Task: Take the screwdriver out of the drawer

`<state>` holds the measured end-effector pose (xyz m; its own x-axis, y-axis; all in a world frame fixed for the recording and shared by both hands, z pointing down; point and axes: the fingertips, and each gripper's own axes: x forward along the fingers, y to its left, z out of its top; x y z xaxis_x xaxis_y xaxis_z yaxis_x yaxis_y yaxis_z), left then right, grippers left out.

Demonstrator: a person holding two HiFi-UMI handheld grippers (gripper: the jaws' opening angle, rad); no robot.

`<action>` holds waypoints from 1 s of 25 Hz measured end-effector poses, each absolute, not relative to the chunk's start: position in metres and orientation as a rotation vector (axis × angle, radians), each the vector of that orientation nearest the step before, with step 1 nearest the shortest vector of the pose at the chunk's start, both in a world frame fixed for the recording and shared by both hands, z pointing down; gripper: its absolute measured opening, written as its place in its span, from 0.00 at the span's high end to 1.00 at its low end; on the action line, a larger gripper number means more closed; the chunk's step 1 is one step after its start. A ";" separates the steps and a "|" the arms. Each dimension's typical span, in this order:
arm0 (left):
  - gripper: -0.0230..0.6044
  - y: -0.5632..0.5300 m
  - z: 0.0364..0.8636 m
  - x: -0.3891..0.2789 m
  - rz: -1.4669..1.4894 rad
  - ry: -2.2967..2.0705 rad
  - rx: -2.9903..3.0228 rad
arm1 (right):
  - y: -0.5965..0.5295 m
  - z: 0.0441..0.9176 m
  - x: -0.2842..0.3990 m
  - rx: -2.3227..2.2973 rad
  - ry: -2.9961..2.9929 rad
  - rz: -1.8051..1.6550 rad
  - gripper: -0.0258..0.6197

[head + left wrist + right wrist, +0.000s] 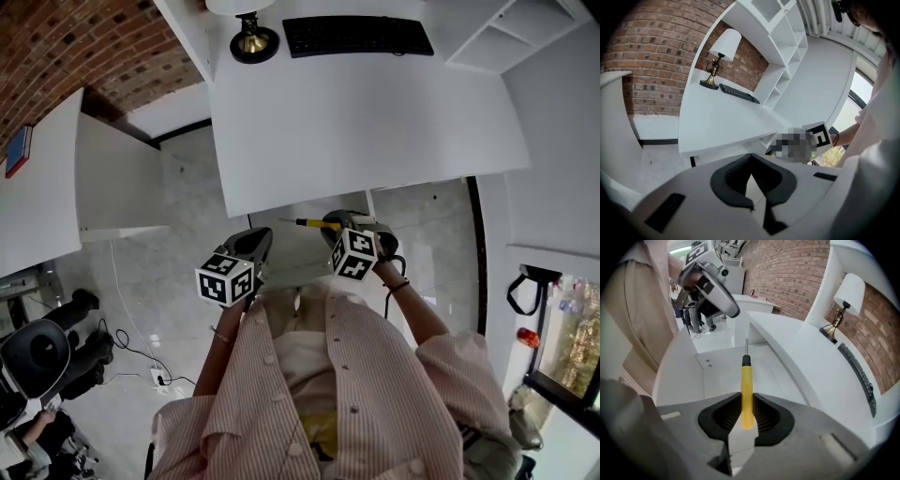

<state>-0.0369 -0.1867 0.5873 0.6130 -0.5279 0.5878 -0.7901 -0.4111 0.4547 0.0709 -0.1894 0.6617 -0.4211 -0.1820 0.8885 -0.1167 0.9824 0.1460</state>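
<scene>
Head view: right gripper [330,225] holds the yellow screwdriver [307,223] above the open drawer [292,255], with the left gripper [261,240] alongside. Left gripper view: its fingers [726,180] are pressed together, empty. Right gripper view: fingers [719,418] pinch the screwdriver's yellow handle, shaft pointing away.

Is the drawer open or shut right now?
Open: the drawer sticks out from under the desk, its floor showing below the screwdriver.
</scene>
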 end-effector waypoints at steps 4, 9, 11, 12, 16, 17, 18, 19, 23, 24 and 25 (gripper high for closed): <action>0.96 -0.190 0.567 -0.040 0.425 -1.062 2.151 | -0.190 0.636 0.064 0.243 -2.098 -0.041 0.84; 0.96 -0.196 0.541 -0.045 0.378 -1.124 2.216 | -0.193 0.607 0.059 0.298 -2.192 -0.001 0.84; 0.96 -0.199 0.530 -0.047 0.356 -1.149 2.244 | -0.198 0.595 0.057 0.352 -2.238 0.042 0.84; 0.96 -0.200 0.525 -0.049 0.345 -1.161 2.256 | -0.199 0.588 0.056 0.378 -2.259 0.059 0.84; 0.96 -0.206 0.504 -0.053 0.305 -1.205 2.291 | -0.206 0.563 0.054 0.475 -2.335 0.117 0.84; 0.96 -0.207 0.500 -0.054 0.296 -1.214 2.300 | -0.208 0.557 0.054 0.502 -2.358 0.138 0.84; 0.96 -0.208 0.496 -0.054 0.287 -1.222 2.308 | -0.209 0.550 0.053 0.530 -2.382 0.159 0.84; 0.96 -0.209 0.492 -0.055 0.279 -1.230 2.317 | -0.211 0.544 0.053 0.557 -2.405 0.180 0.84; 0.96 -0.214 0.477 -0.058 0.254 -1.264 2.343 | -0.218 0.520 0.054 0.663 -2.471 0.252 0.84; 0.96 -0.215 0.473 -0.059 0.250 -1.276 2.345 | -0.219 0.514 0.054 0.686 -2.488 0.265 0.84; 0.96 -0.216 0.469 -0.060 0.247 -1.289 2.348 | -0.221 0.507 0.055 0.710 -2.505 0.276 0.84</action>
